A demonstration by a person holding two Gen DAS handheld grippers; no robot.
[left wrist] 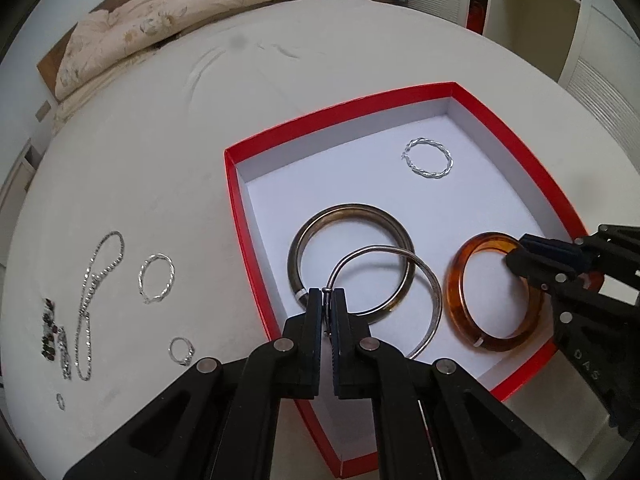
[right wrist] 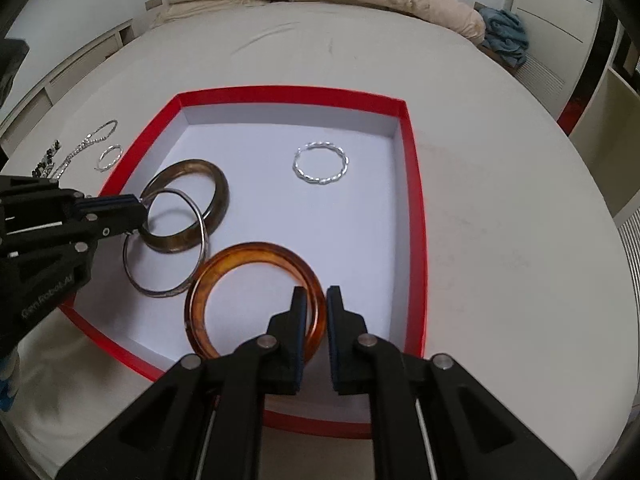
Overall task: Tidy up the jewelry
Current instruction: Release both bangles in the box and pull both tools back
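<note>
A red box (left wrist: 248, 216) (right wrist: 416, 216) with a white floor lies on the white table. In it lie a dark brown bangle (left wrist: 352, 210) (right wrist: 218, 184), an amber bangle (left wrist: 456, 292) (right wrist: 248, 252) and a twisted silver hoop (left wrist: 428, 158) (right wrist: 320, 162). My left gripper (left wrist: 329, 300) (right wrist: 140, 214) is shut on a thin silver bangle (left wrist: 434, 292) (right wrist: 160, 292) that leans over the brown one. My right gripper (right wrist: 317, 300) (left wrist: 516, 254) straddles the amber bangle's rim, jaws slightly apart.
On the table left of the box lie a silver chain (left wrist: 90, 296) (right wrist: 86, 144), a second twisted hoop (left wrist: 156, 278) (right wrist: 109, 157), a stone ring (left wrist: 182, 350), a small ring (left wrist: 61, 400) and dark beads (left wrist: 50, 336) (right wrist: 48, 160). A folded quilt (left wrist: 200, 8) lies beyond.
</note>
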